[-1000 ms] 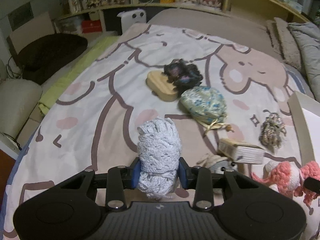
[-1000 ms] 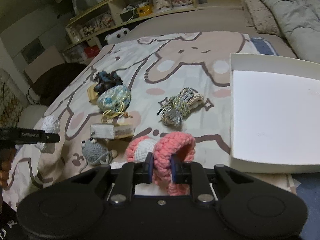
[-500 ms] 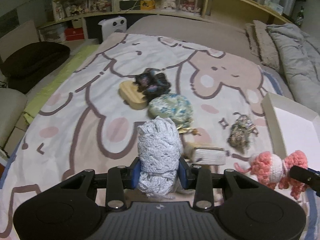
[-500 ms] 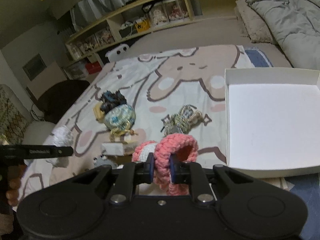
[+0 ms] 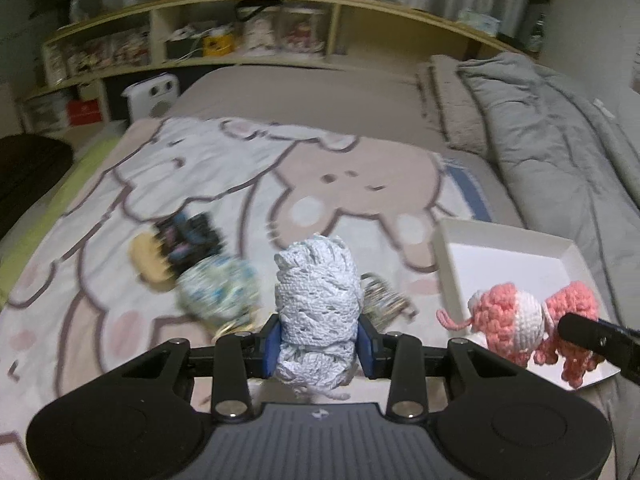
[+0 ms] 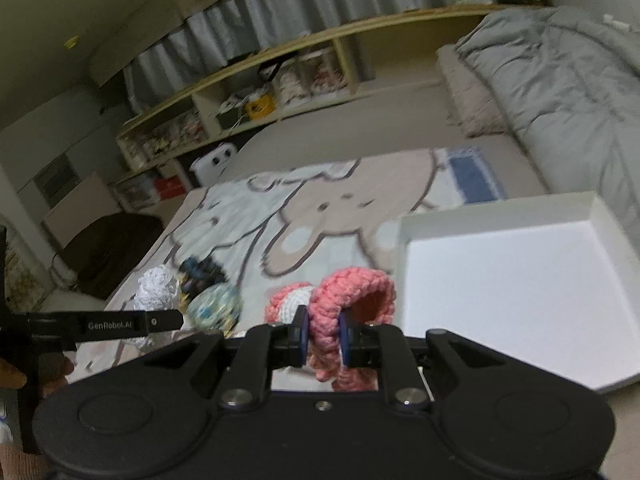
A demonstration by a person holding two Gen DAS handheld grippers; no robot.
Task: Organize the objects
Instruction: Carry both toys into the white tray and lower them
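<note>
Pale blue-white crocheted yarn bundle (image 5: pixel 316 304) stands pinched between the blue pads of the left gripper (image 5: pixel 318 346), its long axis upright and pointing forward, away from the handle. Its upper end rises well above the jaws and a loose tail hangs below them.

Coral-pink and white crocheted toy (image 6: pixel 344 304) is pinched by the right gripper (image 6: pixel 324 340), whose jaws press together on a pink loop. The toy's white-and-pink ball end sticks out to the left of those jaws, so its long axis runs crosswise to the fingers.

Ahead and to the right of both pairs of jaws lies a shallow white cardboard tray (image 6: pixel 592 216), open side up, nothing visible inside. It rests on a cartoon-rabbit bedspread (image 5: pixel 248 168). The right gripper is the nearer one: in its view the tray's near left corner sits just beside the jaws. From the left gripper the tray is farther off to the right, with the pink toy hanging in front of its near edge.

Judging by this, the pink toy likely goes into the tray first, with a short move rightward and forward.

Several blurred yarn items remain on the bedspread, left of the jaws.
</note>
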